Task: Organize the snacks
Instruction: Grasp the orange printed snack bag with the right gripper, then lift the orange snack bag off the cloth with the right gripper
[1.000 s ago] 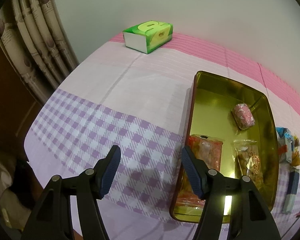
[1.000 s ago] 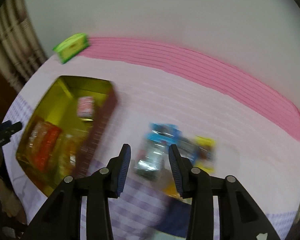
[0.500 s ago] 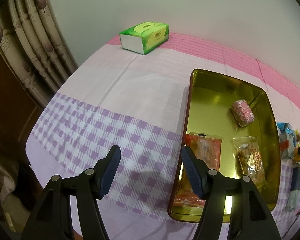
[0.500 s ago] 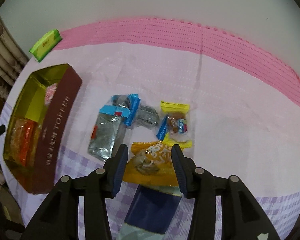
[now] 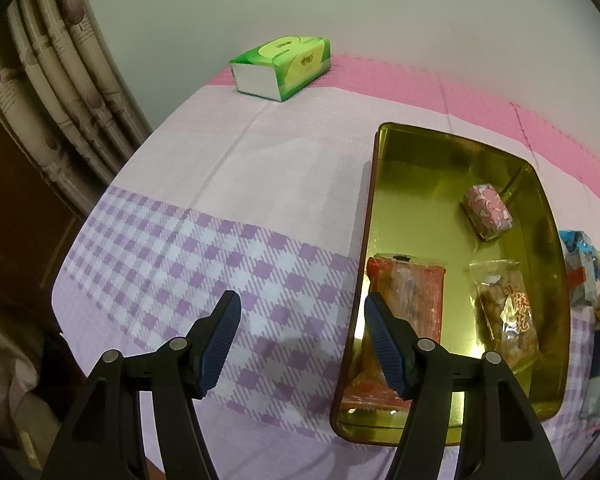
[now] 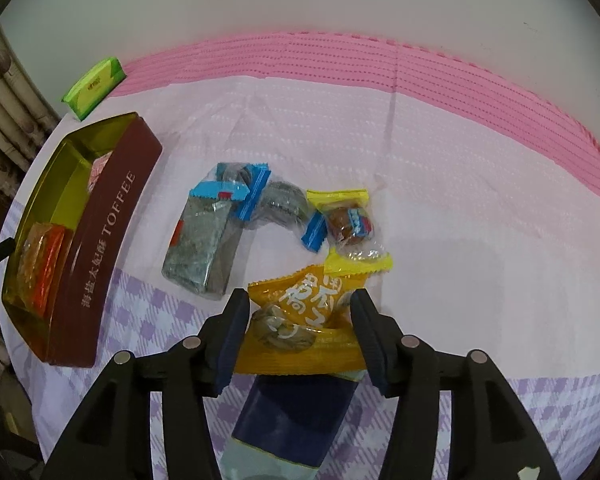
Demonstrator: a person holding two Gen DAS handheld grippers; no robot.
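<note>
Straddling orange snack packet point(image 6: 300, 320) — right tool point(image 6: 298, 330) jaws opening.

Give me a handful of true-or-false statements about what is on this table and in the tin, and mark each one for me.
1. The toffee tin holds three snack packets. True: a pink patterned packet, an orange-red packet and a clear packet of nuts lie inside.
2. The green tissue pack sits inside the tin. False: it lies on the tablecloth near the wall, apart from the tin.
3. The right gripper straddles an orange packet. True: its jaws are opening, with the packet between them.
4. The left gripper holds a snack. False: nothing is between its fingers; it hovers by the tin's edge.
5. The tin has a lid on. False: it is open-topped.
</note>
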